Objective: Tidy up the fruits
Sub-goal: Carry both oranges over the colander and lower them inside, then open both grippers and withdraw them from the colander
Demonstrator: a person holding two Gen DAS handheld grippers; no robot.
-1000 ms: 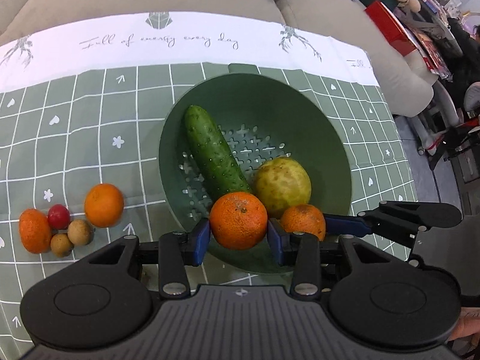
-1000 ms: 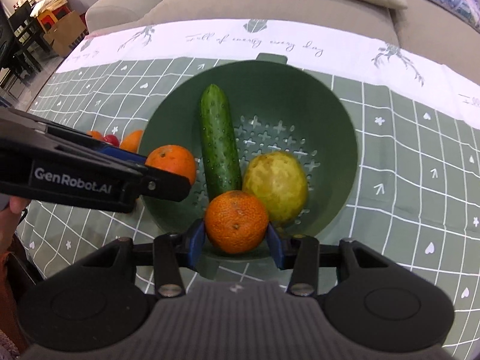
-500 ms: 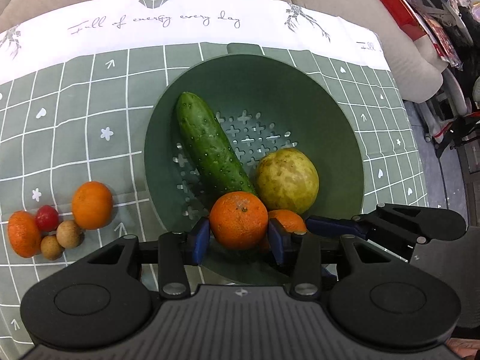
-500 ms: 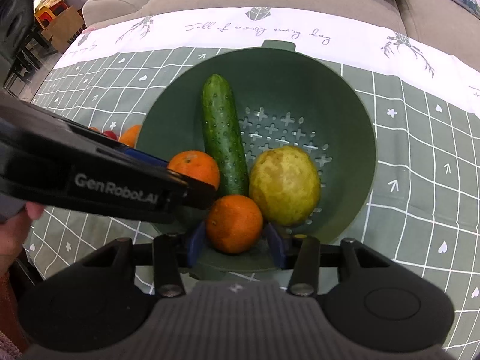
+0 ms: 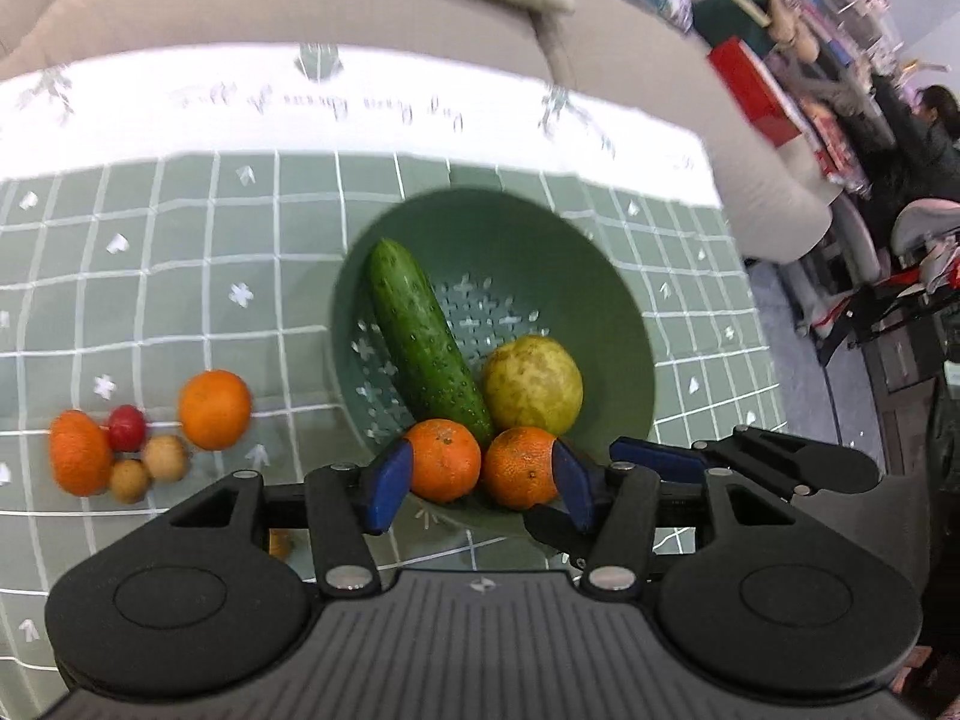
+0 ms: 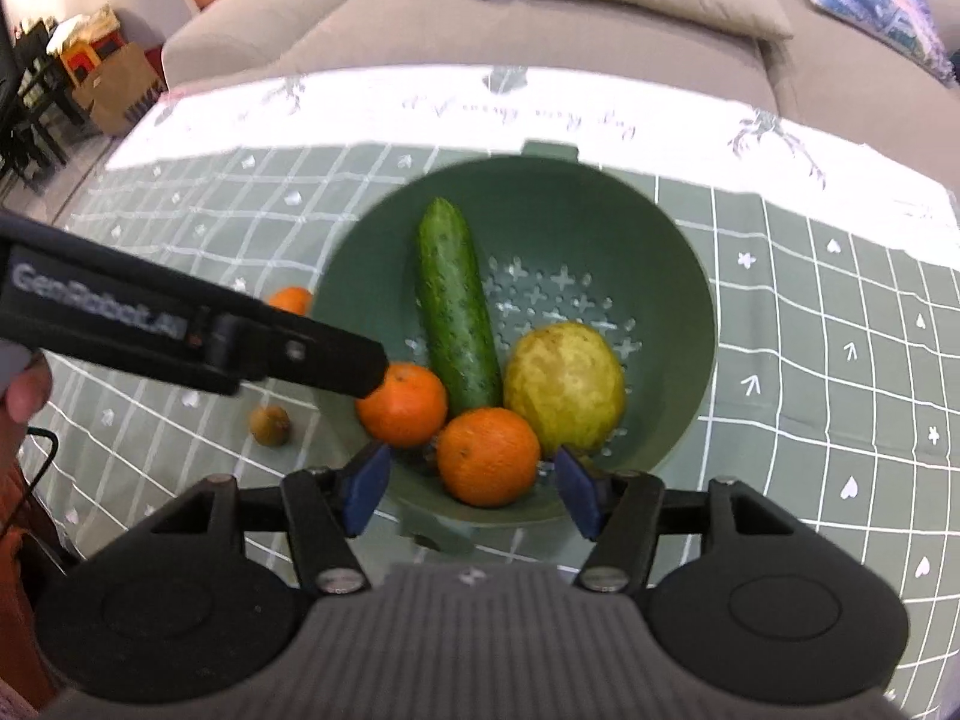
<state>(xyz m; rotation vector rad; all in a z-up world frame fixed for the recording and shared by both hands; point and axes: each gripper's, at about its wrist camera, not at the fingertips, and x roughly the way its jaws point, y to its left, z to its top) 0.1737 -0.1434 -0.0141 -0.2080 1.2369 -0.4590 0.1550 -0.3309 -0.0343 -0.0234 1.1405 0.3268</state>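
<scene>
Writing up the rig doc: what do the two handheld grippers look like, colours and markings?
Both alike: matte black bodies with round side housings, ribbed grey centre plate, silver pivot screws, blue finger pads. Left gripper, right gripper. The left gripper's side carries white "GenRobot.AI" lettering. A bare hand holds it; no sleeve is discernible.

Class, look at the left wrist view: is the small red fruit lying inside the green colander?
No. The small red fruit lies on the tablecloth among other loose fruit, well left of the green colander.

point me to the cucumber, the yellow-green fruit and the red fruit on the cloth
cucumber (image 5: 426, 348): left wrist view, middle of its bumpy skin, inside the green colander.
yellow-green fruit (image 6: 564, 387): right wrist view, centre of its speckled face.
red fruit (image 5: 127, 427): left wrist view, centre of its top, among the fruits on the cloth.
</scene>
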